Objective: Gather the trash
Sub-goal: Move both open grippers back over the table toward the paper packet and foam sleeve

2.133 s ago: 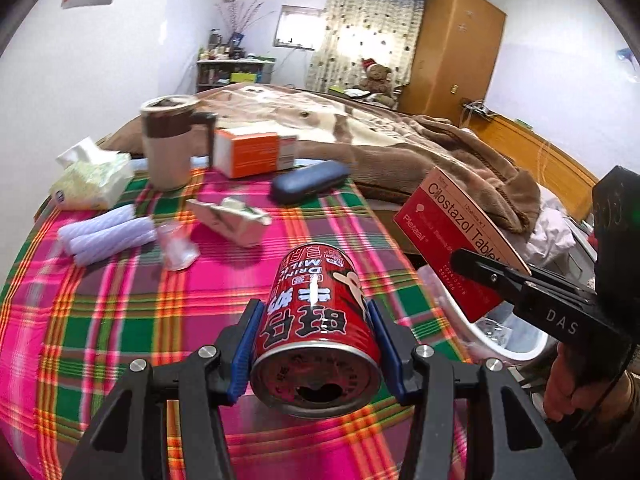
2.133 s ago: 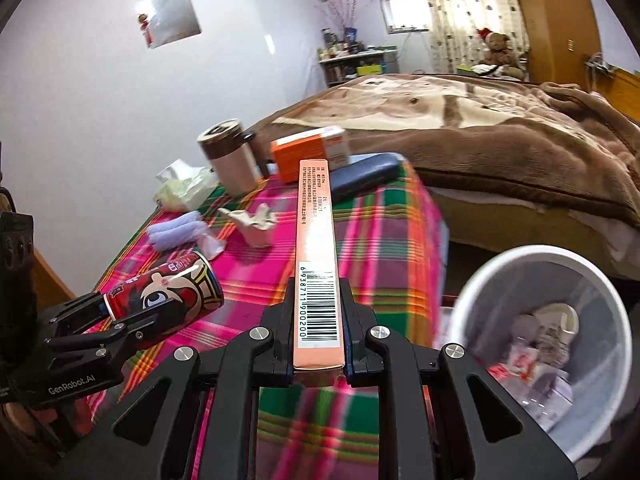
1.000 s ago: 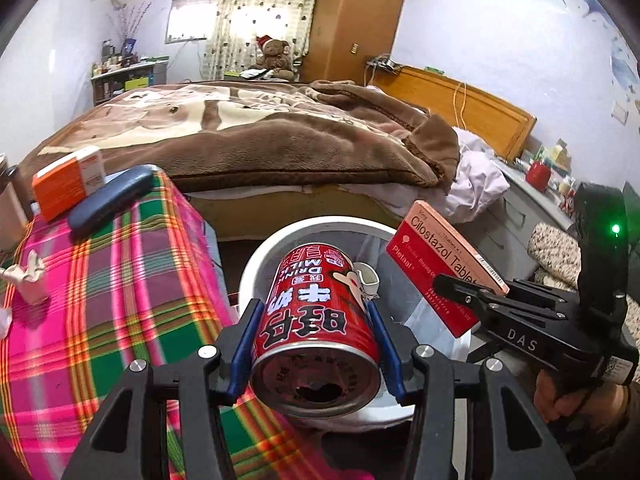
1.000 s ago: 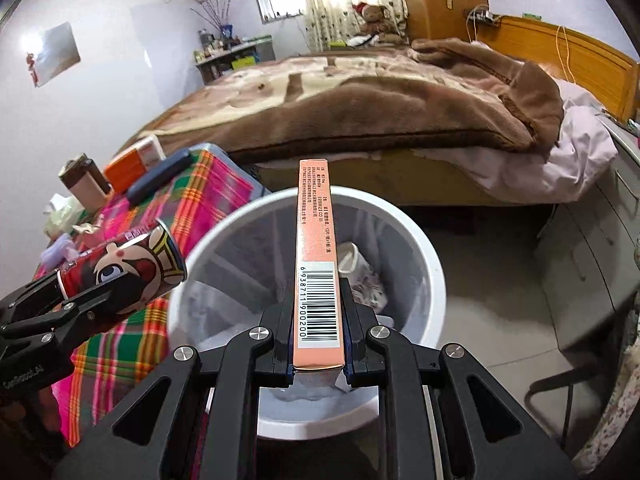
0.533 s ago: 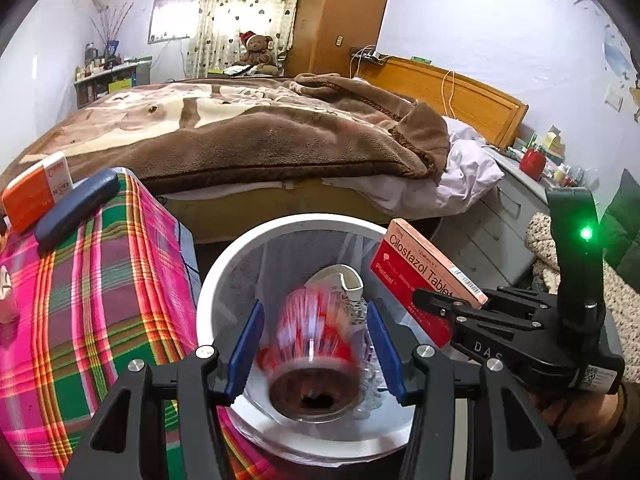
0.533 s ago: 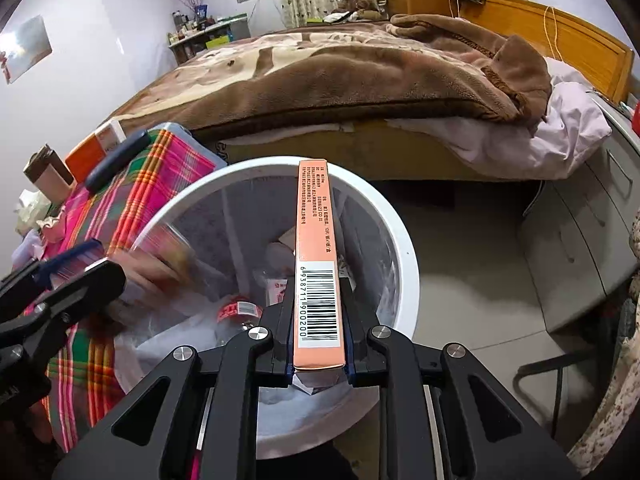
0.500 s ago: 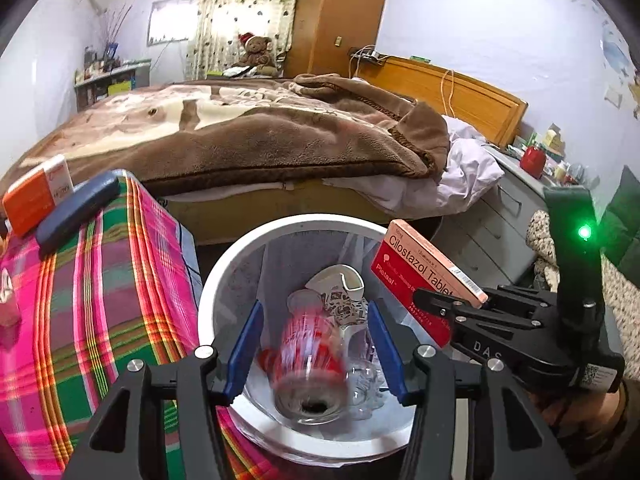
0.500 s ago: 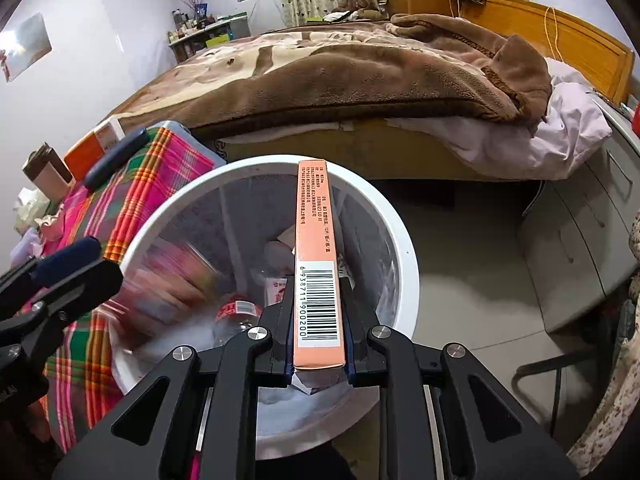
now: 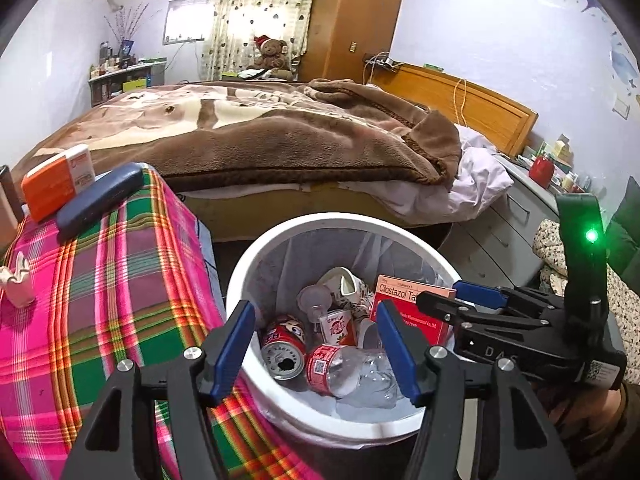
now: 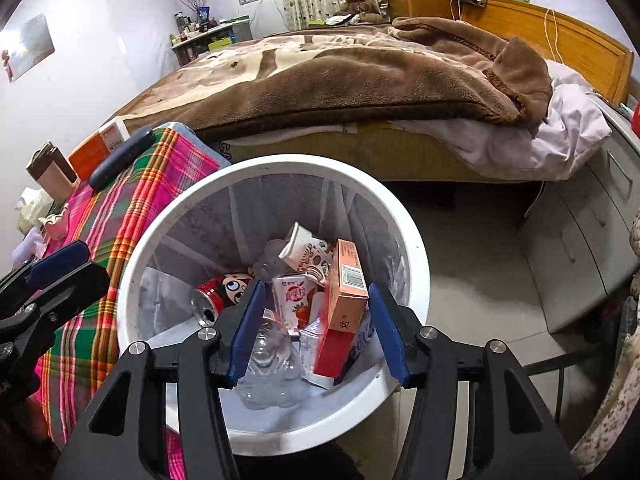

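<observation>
A white trash bin [image 9: 280, 236] [image 10: 416, 264] stands on the floor beside the table. Inside lie the red milk can [image 9: 282, 344] [image 10: 214, 294], the red Cilostazol box [image 9: 404, 300] [image 10: 344, 292], a clear plastic bottle [image 9: 352, 372], a milk carton [image 10: 294, 300] and a paper cup [image 10: 306, 252]. My left gripper [image 9: 316, 344] is open and empty above the bin's near rim. My right gripper [image 10: 316, 328] is open and empty over the bin; it also shows in the left wrist view [image 9: 464, 300].
A table with a plaid cloth [image 9: 100, 280] lies left of the bin, holding an orange box [image 9: 56, 180], a dark case [image 9: 100, 200] and a crumpled scrap [image 9: 18, 284]. A bed with a brown blanket [image 9: 280, 136] is behind. Grey drawers [image 10: 580, 224] stand right.
My left gripper opened and the can fell into the bin. My right gripper then opened and the red box dropped in beside it. Both grippers stayed over the bin.
</observation>
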The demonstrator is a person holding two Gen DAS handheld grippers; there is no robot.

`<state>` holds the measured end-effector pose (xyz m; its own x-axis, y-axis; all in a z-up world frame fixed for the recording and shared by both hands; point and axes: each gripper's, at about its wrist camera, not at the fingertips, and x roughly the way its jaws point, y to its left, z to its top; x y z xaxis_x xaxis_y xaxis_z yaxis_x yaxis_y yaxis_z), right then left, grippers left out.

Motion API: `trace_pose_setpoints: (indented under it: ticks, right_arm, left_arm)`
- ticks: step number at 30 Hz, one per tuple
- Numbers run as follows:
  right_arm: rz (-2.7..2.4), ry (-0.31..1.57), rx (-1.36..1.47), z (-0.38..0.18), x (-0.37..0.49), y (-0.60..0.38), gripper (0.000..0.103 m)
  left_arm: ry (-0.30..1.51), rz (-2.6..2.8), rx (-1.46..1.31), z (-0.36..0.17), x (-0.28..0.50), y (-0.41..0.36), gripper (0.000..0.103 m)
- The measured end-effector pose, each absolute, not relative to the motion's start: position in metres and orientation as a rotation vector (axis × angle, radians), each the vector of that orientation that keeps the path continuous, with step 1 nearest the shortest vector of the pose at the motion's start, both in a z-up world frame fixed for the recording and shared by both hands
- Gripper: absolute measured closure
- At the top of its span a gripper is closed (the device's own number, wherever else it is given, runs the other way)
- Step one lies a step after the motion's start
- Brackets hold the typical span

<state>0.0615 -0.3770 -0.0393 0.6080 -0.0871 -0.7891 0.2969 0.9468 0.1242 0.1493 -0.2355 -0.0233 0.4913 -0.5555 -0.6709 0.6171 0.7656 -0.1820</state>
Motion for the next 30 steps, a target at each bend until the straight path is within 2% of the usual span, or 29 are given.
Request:
trace_pose_setpoints:
  ticks: [15, 30]
  right_arm:
    - [-0.187, 0.803, 0.282, -0.014, 0.056, -0.355, 0.048]
    - [-0.113, 0.741, 0.242, 0.003, 0.068, -0.3, 0.048]
  left_arm:
    - [0.743, -0.652, 0.041, -0.003, 0.144, -0.189, 0.04]
    - [0.703, -0.517, -0.007, 0.013, 0.149, -0.098, 0.04]
